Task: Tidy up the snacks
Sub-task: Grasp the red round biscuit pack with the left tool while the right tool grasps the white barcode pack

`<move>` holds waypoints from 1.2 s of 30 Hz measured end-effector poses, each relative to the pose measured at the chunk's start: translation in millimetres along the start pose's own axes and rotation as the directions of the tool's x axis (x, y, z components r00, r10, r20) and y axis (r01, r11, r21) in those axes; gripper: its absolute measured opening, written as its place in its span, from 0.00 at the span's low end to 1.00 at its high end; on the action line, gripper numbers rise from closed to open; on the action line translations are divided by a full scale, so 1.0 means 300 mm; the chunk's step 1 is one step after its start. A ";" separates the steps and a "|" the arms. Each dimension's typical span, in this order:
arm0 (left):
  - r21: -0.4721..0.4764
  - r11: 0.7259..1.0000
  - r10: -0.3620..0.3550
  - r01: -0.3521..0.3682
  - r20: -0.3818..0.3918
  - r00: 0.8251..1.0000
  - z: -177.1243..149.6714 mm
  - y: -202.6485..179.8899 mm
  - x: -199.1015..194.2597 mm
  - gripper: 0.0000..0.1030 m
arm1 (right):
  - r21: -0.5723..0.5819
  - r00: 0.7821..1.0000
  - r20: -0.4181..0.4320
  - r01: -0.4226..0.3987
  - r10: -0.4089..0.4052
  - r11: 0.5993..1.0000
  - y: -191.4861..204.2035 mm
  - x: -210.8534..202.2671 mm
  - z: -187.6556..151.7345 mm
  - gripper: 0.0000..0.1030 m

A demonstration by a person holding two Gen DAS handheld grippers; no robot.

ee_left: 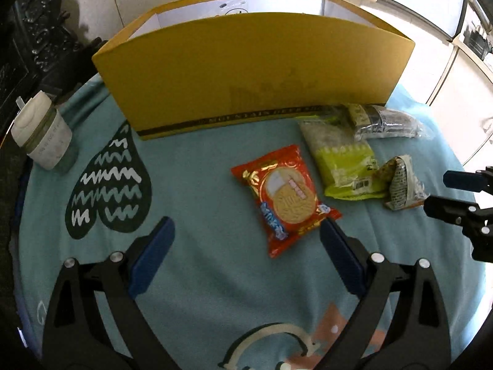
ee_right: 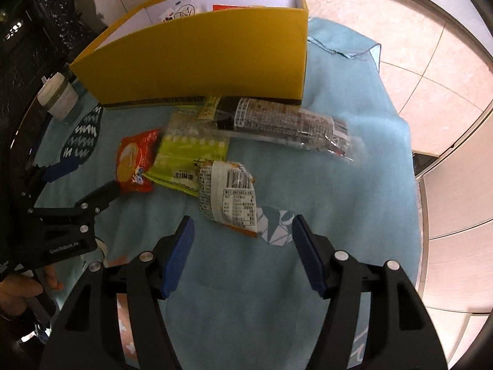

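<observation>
Red crinkly foil biscuit packet (ee_left: 288, 199) lies mid-surface, near side of yellow cardboard box (ee_left: 252, 71); light, slippery, contents prob. brittle—pinch sealed edge; both grippers' jaws spread wide, holding nothing.

a: how many snack packs lie out on the cloth?
b: four. one red biscuit packet (ee_left: 288, 205), one green packet (ee_left: 345, 162), one dark roll in clear wrap (ee_right: 282, 123), one triangular wrapped snack (ee_right: 229, 199).
a: boxes?
b: one yellow cardboard box (ee_left: 252, 71), with at least one red pack (ee_right: 228, 7) showing inside; the rest of its contents can't be counted.
a: cups?
b: one lidded cup (ee_left: 41, 135).
a: cloths?
b: one light blue tablecloth (ee_left: 200, 166).
a: grippers?
b: two, each with two blue-padded fingers: left gripper (ee_left: 246, 256), right gripper (ee_right: 243, 252).
</observation>
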State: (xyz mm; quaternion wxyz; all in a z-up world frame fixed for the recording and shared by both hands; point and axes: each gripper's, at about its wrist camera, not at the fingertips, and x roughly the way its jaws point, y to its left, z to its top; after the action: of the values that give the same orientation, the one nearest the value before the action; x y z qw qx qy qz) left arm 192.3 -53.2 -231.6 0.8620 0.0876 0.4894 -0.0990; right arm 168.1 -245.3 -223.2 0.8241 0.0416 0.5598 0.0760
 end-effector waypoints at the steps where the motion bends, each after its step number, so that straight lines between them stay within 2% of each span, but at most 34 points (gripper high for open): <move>1: 0.000 1.000 -0.005 0.005 0.001 1.000 0.001 -0.002 0.002 0.94 | 0.001 1.000 -0.001 -0.001 0.001 1.000 0.001 0.003 0.000 0.65; 5: 0.003 1.000 -0.028 0.028 0.007 1.000 0.022 -0.018 0.019 0.94 | -0.008 1.000 -0.007 -0.003 0.003 1.000 0.011 0.023 0.006 0.65; 12: 0.000 1.000 -0.017 0.017 0.015 1.000 0.071 -0.051 0.080 0.94 | -0.036 0.999 -0.034 0.014 -0.015 0.999 0.047 0.099 0.032 0.66; 21: -0.041 0.999 -0.029 0.030 0.039 0.999 0.106 -0.010 0.136 0.98 | -0.058 1.000 0.010 0.028 -0.028 0.998 0.073 0.147 0.048 0.66; 24: -0.051 0.999 -0.003 0.004 0.011 1.000 0.102 0.012 0.174 0.98 | -0.056 0.999 0.023 0.027 -0.025 0.998 0.077 0.156 0.049 0.66; 31: -0.057 0.998 -0.010 0.010 0.000 1.000 0.105 0.022 0.215 0.98 | -0.091 0.998 0.029 0.056 -0.053 0.994 0.102 0.187 0.044 0.66; 33: -0.058 0.998 -0.014 0.014 0.004 1.000 0.109 0.023 0.219 0.98 | -0.111 0.998 0.031 0.058 -0.055 0.992 0.111 0.192 0.042 0.71; 36: -0.056 0.998 -0.016 0.017 0.014 1.000 0.103 0.018 0.215 0.98 | -0.079 0.999 0.039 0.007 -0.004 0.997 0.094 0.189 0.043 0.78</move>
State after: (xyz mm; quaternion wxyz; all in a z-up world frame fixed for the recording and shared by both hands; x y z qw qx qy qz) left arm 251.5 -61.2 -271.2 0.8665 0.0588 0.4870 -0.0929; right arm 198.3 -207.7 -266.2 0.8361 0.0087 0.5402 0.0950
